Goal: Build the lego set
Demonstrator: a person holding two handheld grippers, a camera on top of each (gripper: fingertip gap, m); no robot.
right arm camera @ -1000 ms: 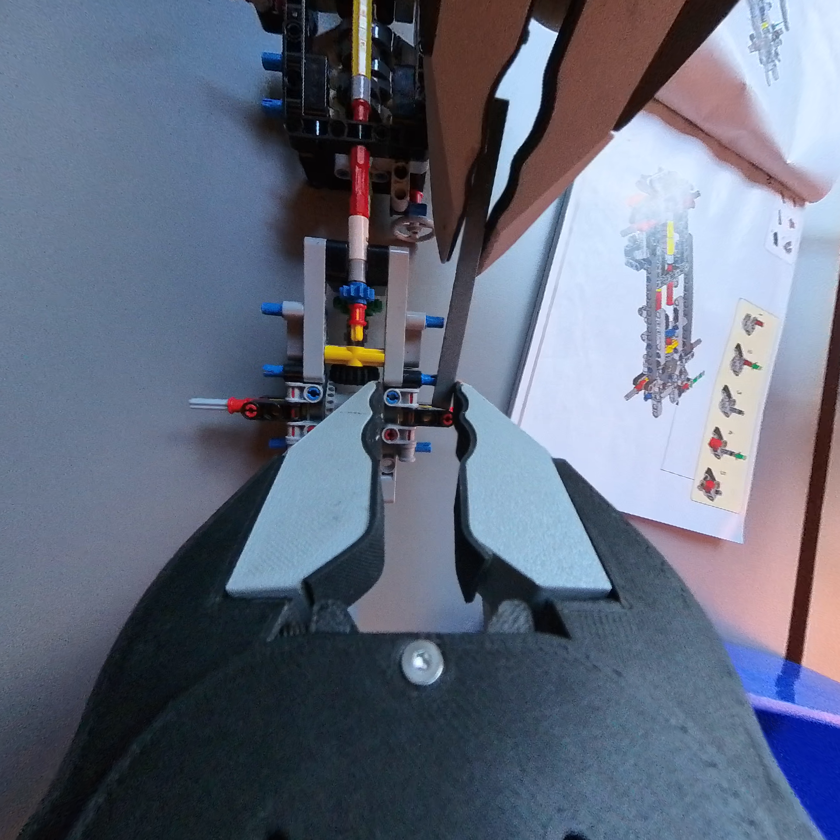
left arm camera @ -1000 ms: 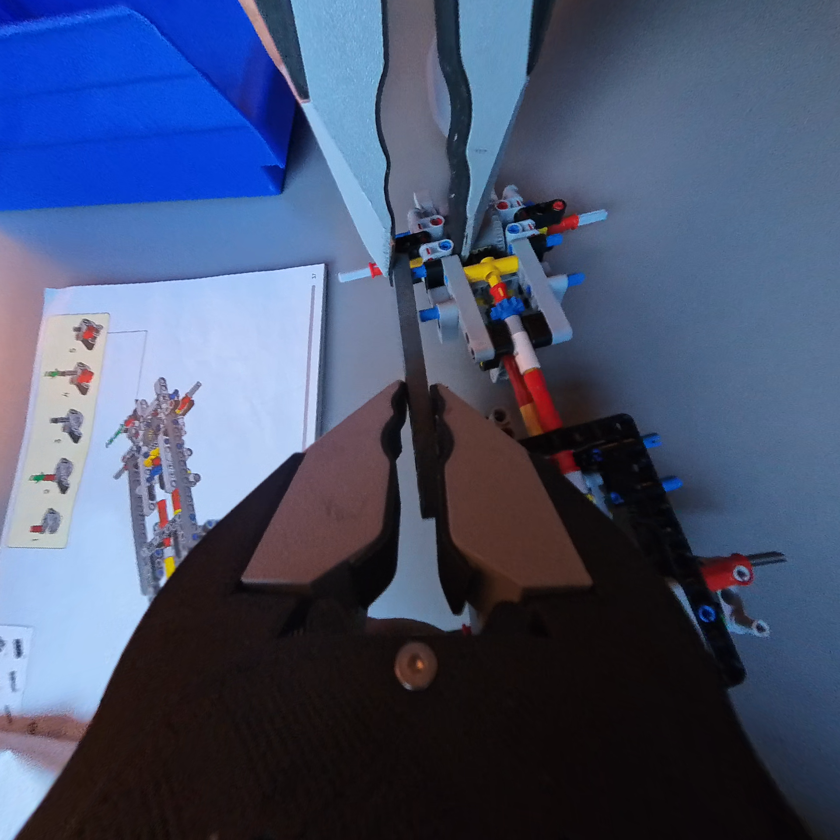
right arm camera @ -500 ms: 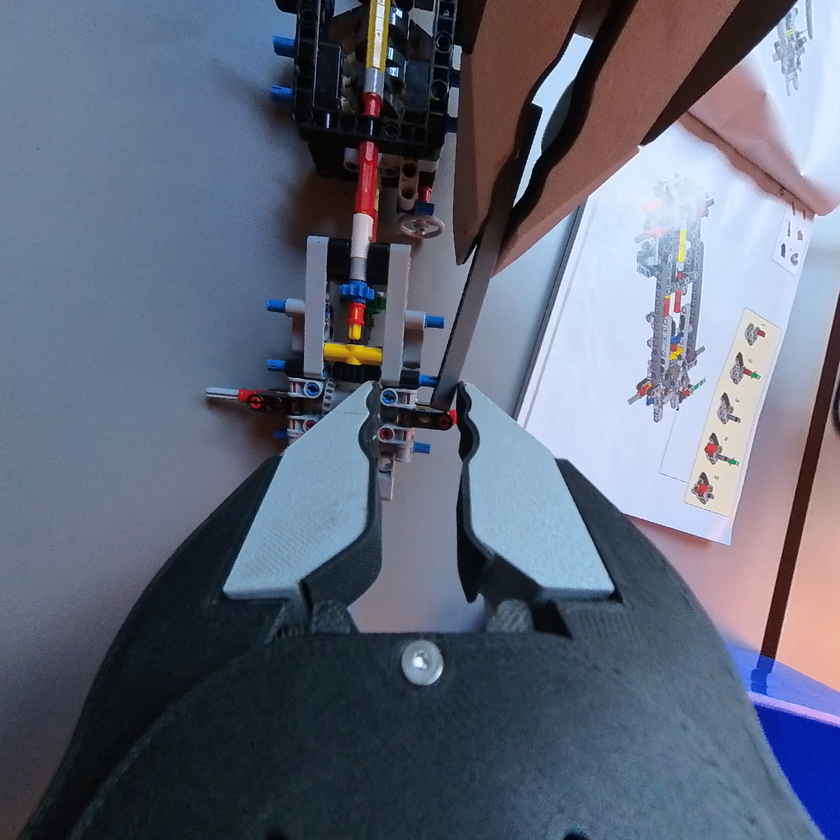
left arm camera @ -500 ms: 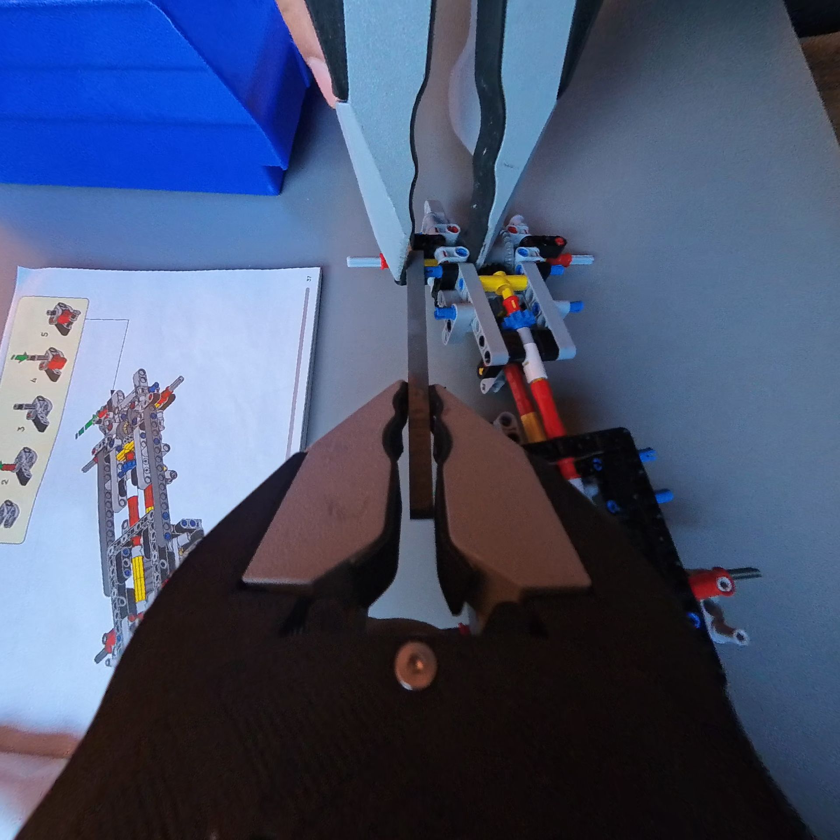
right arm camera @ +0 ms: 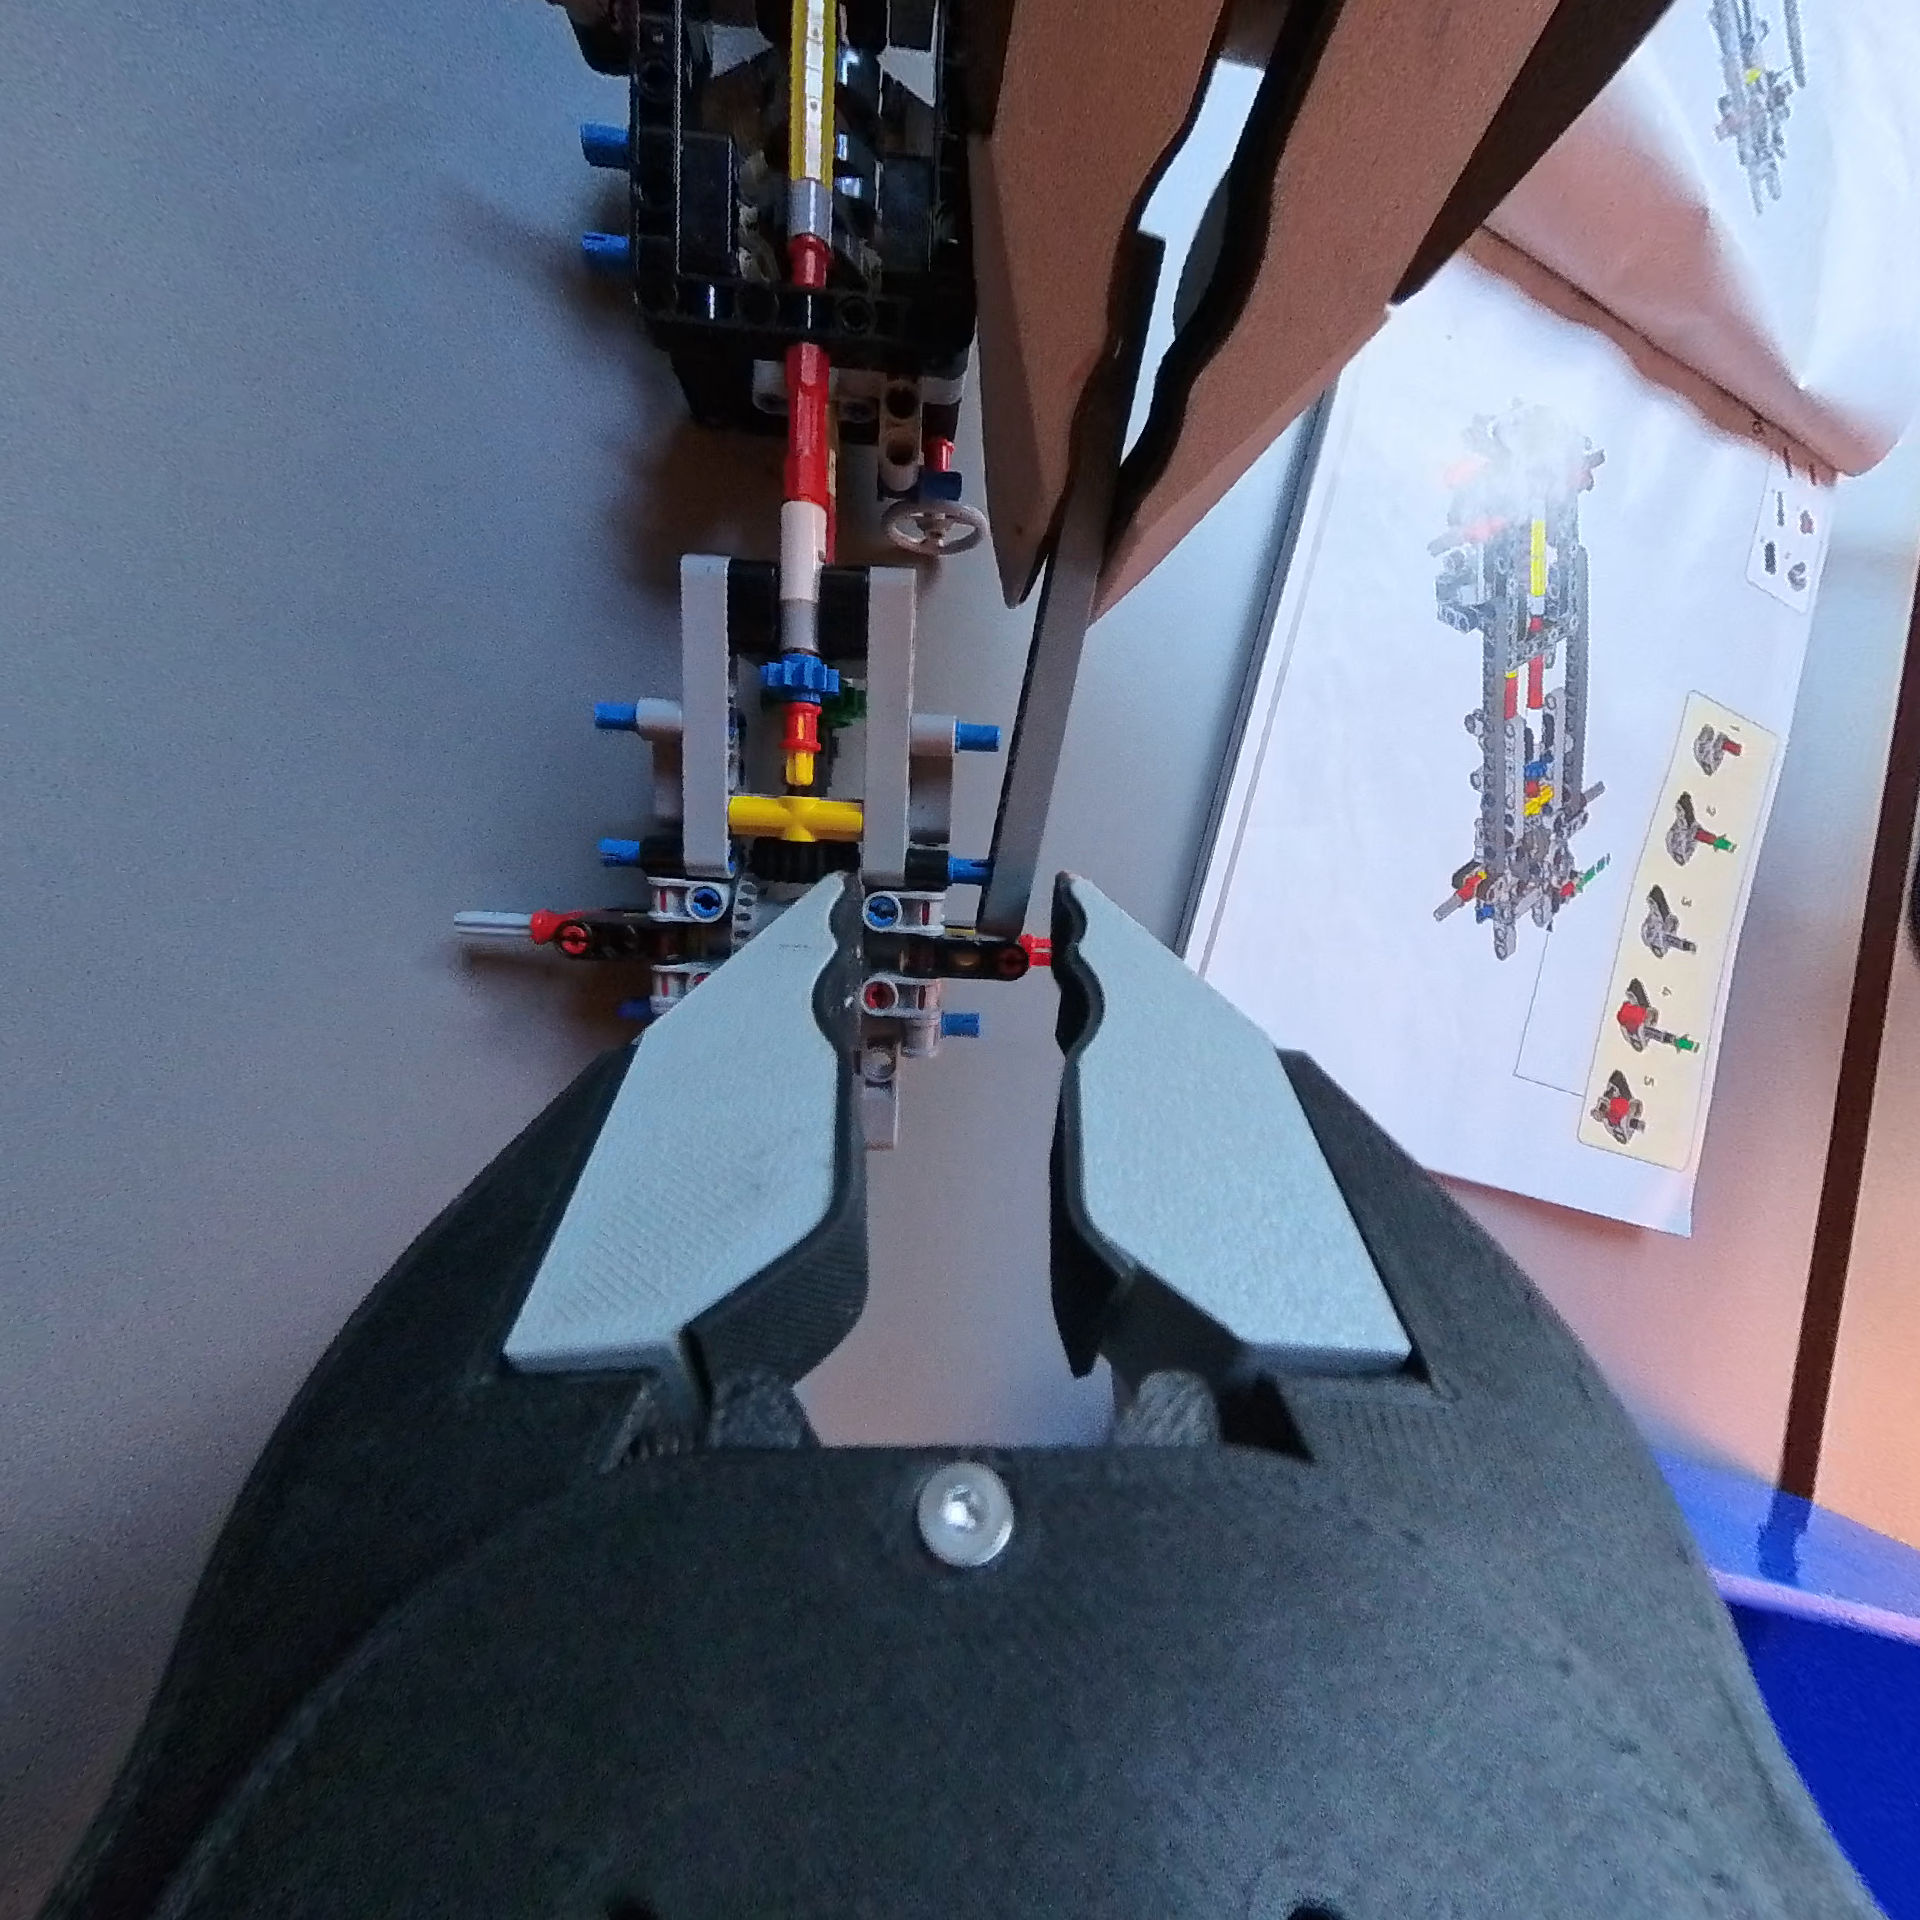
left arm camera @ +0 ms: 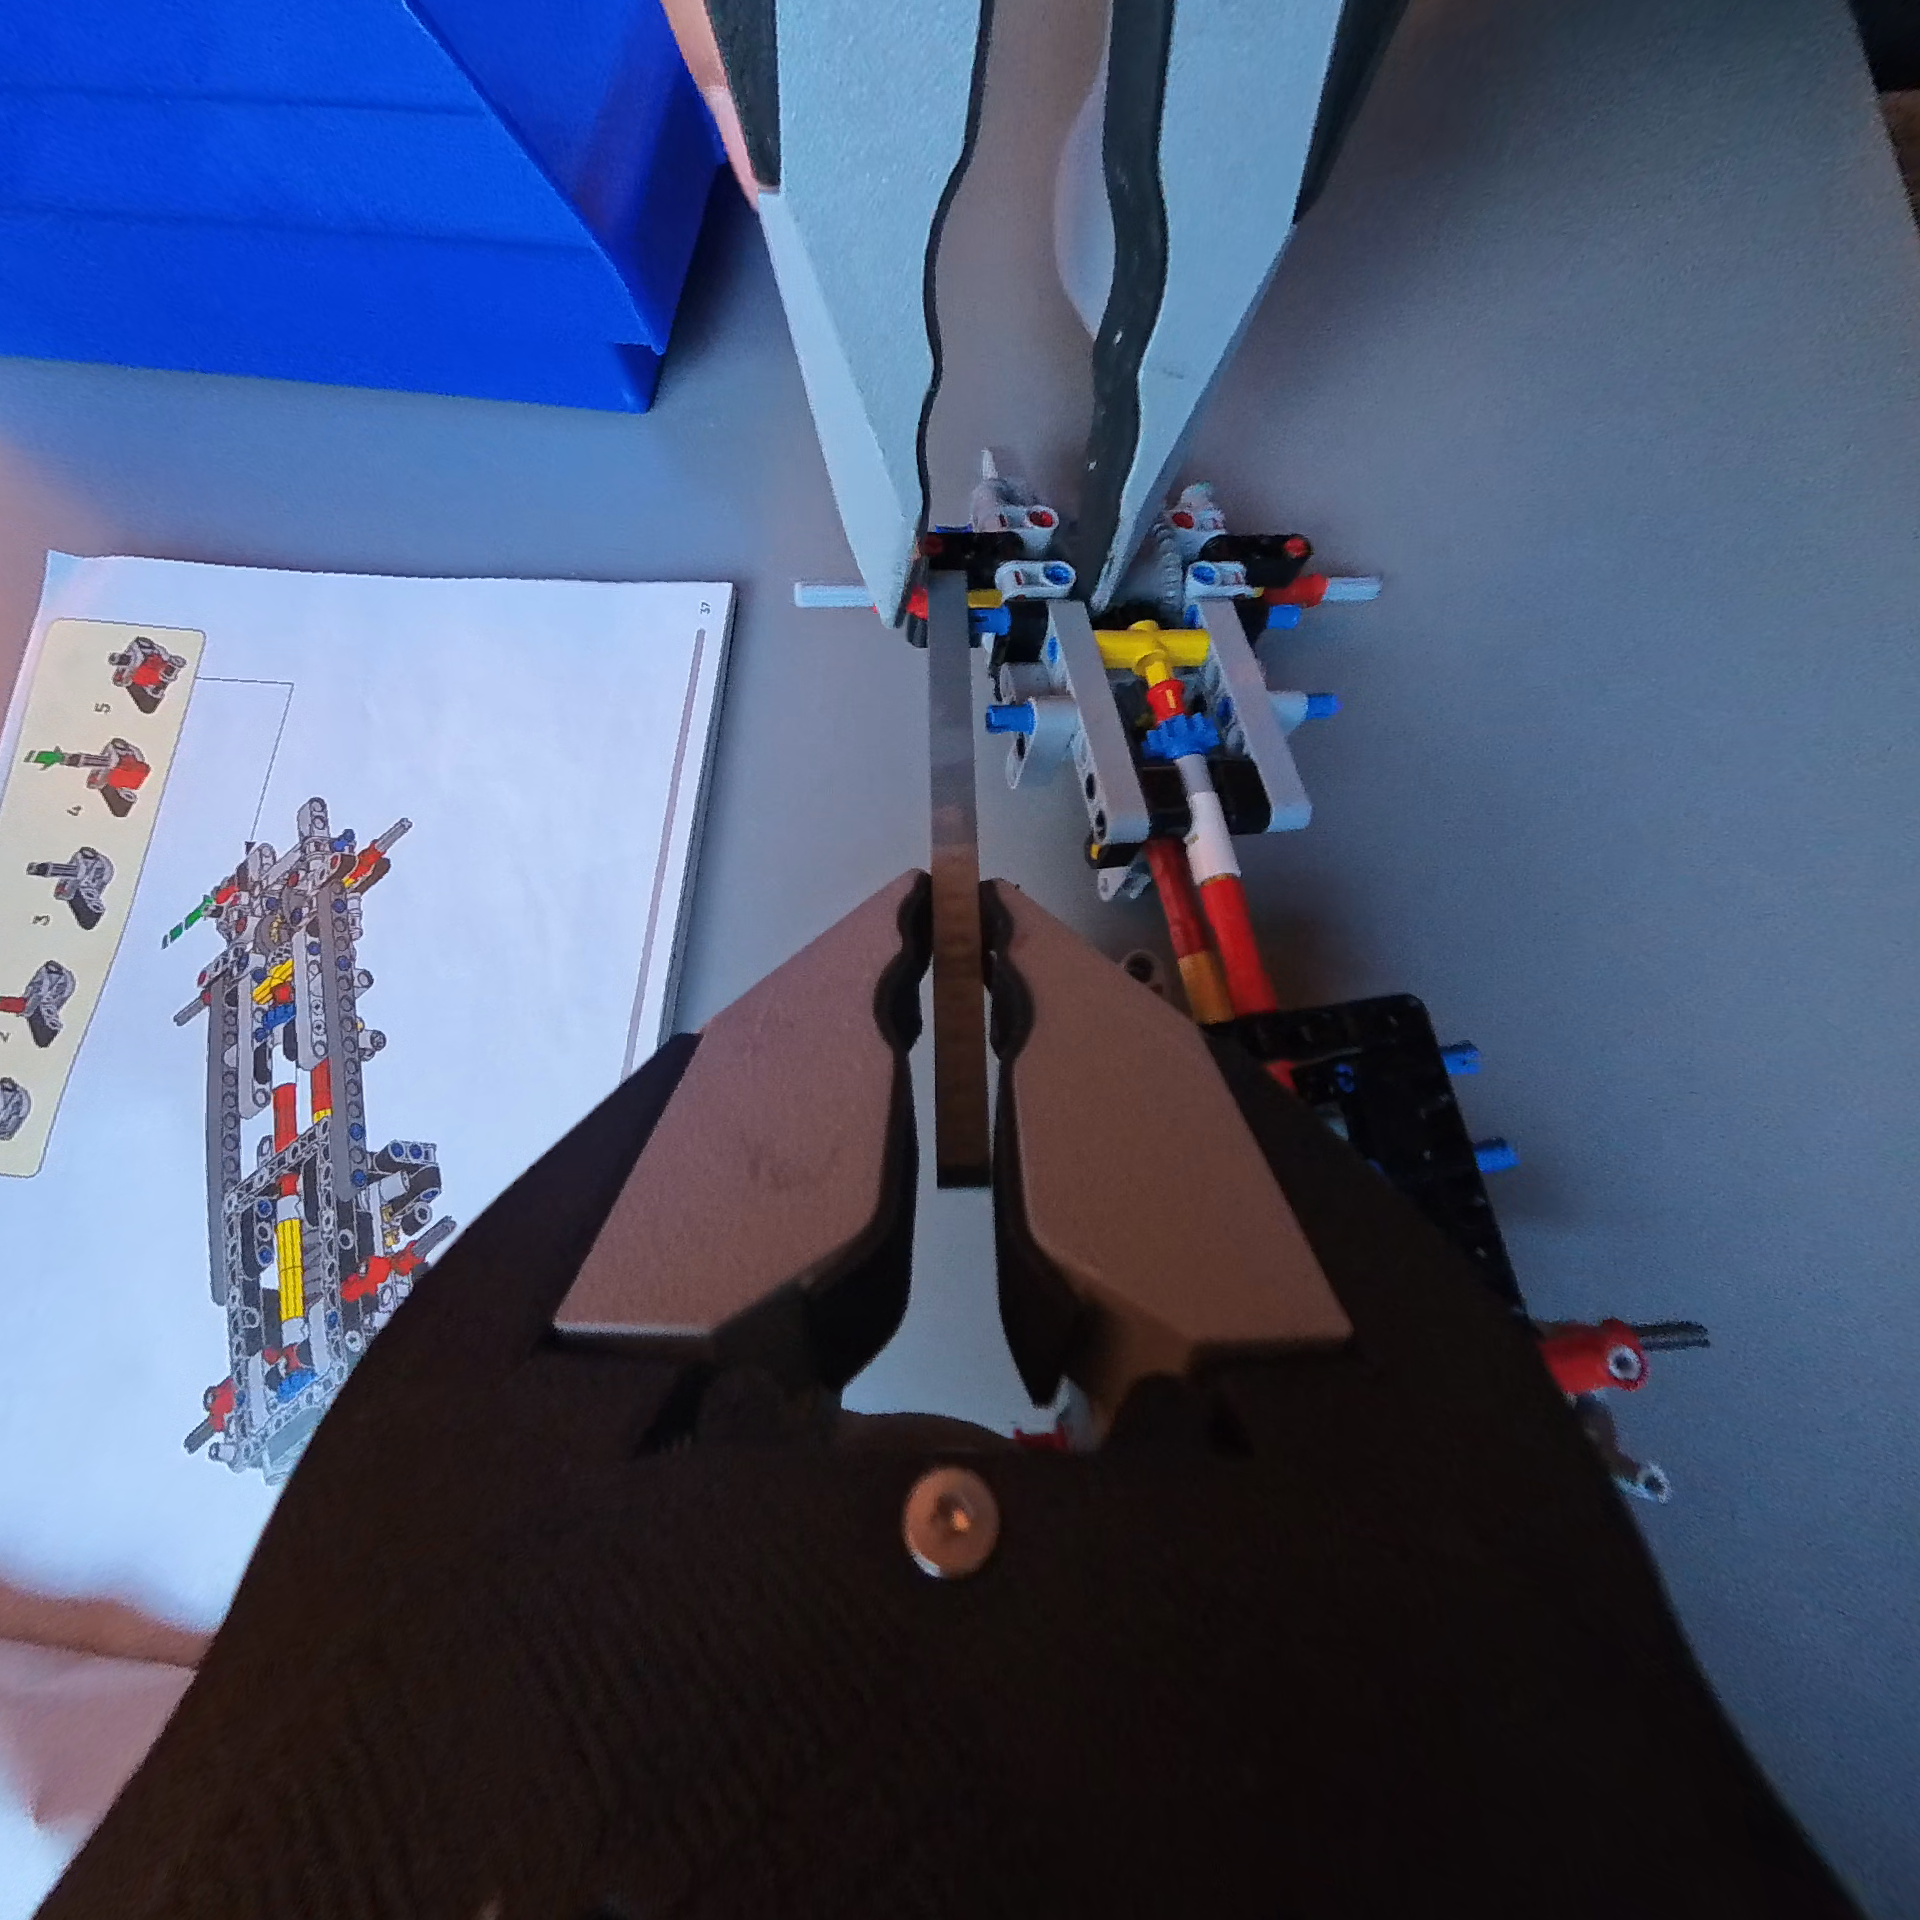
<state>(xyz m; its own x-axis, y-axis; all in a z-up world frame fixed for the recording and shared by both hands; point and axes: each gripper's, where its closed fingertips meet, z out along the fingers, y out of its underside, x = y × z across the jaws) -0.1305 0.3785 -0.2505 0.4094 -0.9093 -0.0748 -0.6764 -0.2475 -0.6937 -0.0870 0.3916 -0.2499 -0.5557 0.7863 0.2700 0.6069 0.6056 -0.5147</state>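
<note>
Beside open booklet (left arm camera: 416,831), brick model (right arm camera: 800,727), blue bin (left arm camera: 312,187), left tool (left arm camera: 956,894) gripping grey beam (left arm camera: 954,779)

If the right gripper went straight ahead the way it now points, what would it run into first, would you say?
Most likely the brick model: the right gripper already straddles the model's near end, where a black cross-beam lies between the open fingers. Depth is unclear, so contact may already exist.

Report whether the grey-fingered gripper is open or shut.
Open. The right gripper straddles the model's end with a visible gap beside its right finger.
</note>
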